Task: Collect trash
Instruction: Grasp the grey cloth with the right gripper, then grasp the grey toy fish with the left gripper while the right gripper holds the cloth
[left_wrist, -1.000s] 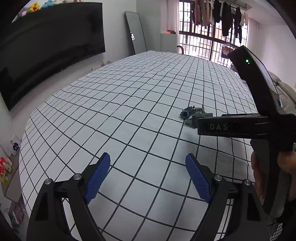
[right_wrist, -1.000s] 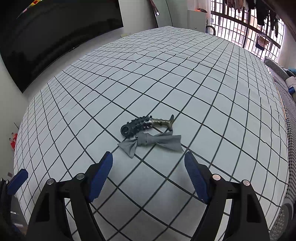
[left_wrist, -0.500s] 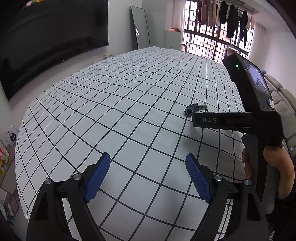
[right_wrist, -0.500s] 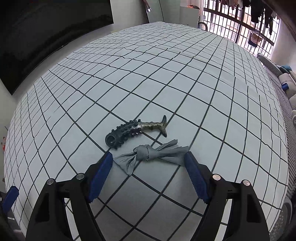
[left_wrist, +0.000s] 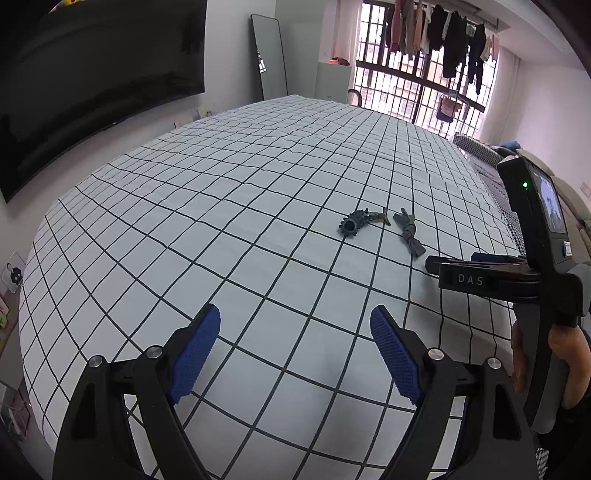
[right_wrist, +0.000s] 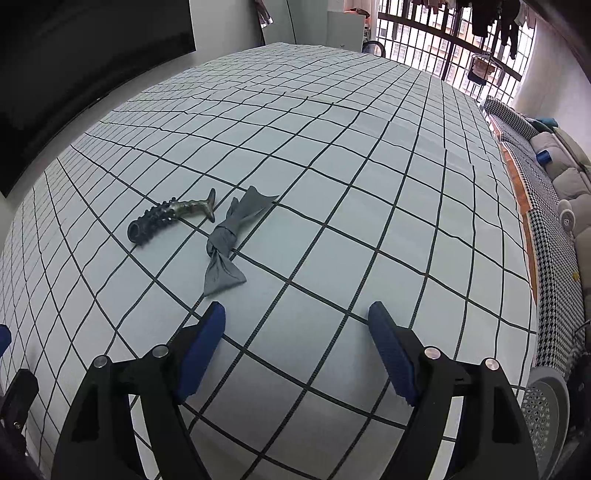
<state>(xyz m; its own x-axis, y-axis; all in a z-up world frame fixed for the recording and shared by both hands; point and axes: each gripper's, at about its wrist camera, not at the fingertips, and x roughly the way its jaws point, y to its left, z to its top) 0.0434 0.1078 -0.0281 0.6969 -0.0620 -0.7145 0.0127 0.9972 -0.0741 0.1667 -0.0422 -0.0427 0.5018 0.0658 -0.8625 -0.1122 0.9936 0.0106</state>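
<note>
Nearest the right-wrist camera, right gripper (right_wrist: 295, 325) hangs over the checked sheet (right_wrist: 369, 166), jaws spread wide, nothing between them. Knotted grey rag (right_wrist: 225, 243) lies just past its left fingertip, off to the left, not touching. Spiky dark toy (right_wrist: 166, 218) just beyond, beside the rag. Left gripper (left_wrist: 295, 328) also wide and empty, both items well ahead to its right.

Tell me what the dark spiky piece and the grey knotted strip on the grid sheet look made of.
Dark spiky piece: probably rubber or soft plastic, with moulded studs, a faint sheen and a hollow end.
Grey knotted strip: thin matte fabric, judging by its soft folds, tight knot and fanned ends.
Grid sheet: woven cloth, lightly wrinkled.
</note>
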